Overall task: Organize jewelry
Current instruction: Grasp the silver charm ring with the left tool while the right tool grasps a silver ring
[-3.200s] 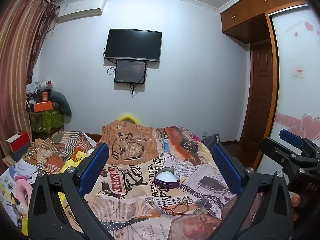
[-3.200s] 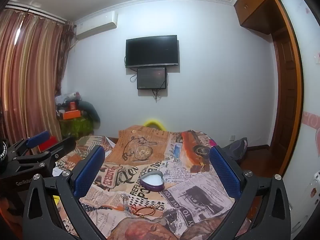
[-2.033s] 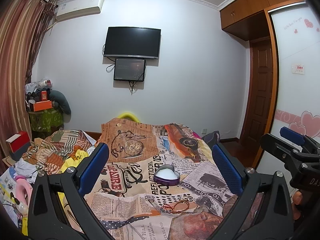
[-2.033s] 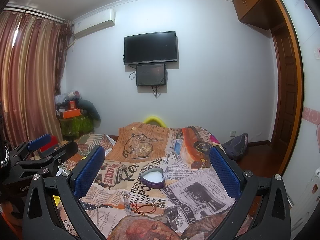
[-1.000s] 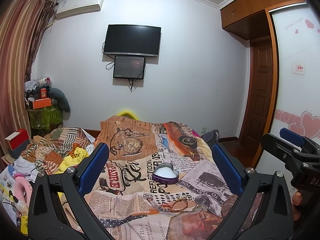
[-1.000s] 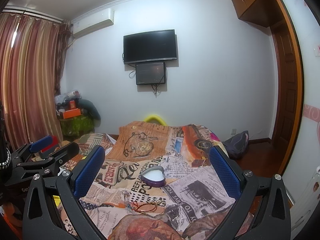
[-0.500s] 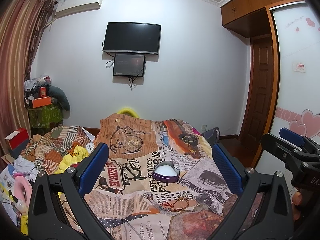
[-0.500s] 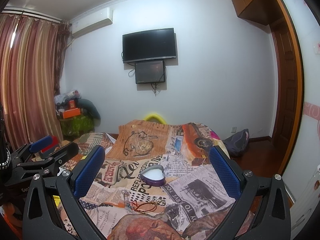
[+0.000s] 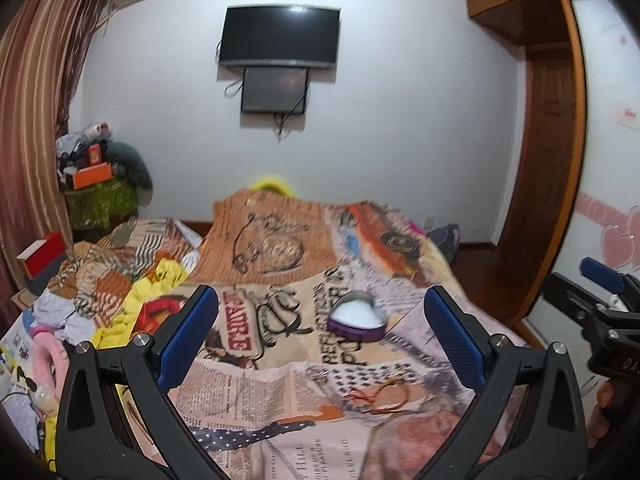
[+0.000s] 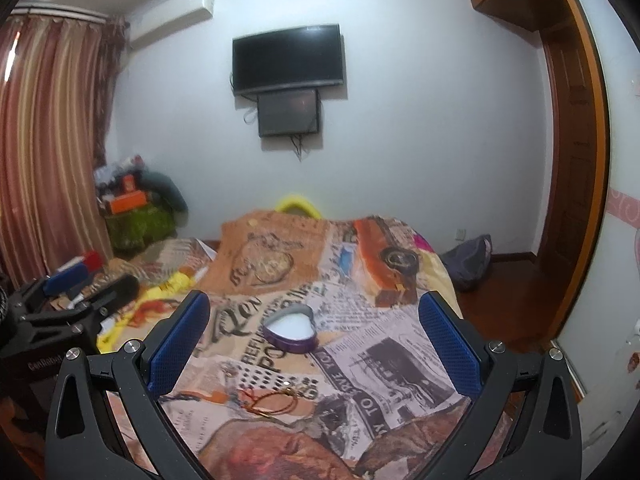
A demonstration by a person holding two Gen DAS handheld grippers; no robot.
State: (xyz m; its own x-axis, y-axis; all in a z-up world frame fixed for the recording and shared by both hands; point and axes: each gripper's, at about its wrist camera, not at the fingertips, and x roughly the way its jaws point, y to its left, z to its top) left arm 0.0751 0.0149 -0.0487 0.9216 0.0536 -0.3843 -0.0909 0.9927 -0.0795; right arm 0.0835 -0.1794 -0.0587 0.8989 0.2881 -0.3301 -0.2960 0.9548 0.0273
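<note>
An open purple heart-shaped tin (image 9: 357,319) with a white inside sits on the newspaper-print bedspread (image 9: 248,384); it also shows in the right wrist view (image 10: 291,327). A red and gold string bracelet (image 9: 378,395) lies on the spread nearer to me, also in the right wrist view (image 10: 276,400). A small silver piece (image 9: 320,372) lies left of it. My left gripper (image 9: 322,342) is open and empty above the near bed. My right gripper (image 10: 314,340) is open and empty, beside it; it shows at the right edge of the left wrist view (image 9: 600,300).
Clothes and a yellow garment (image 9: 148,292) are piled on the bed's left side. A red box (image 9: 40,258) and a cluttered green stand (image 9: 100,196) are at the left wall. A TV (image 9: 282,36) hangs on the far wall. A wooden door (image 9: 548,168) is at right.
Both grippers have moved forward and tilted down a little, so the tin and bracelet sit nearer. Both stay open and empty.
</note>
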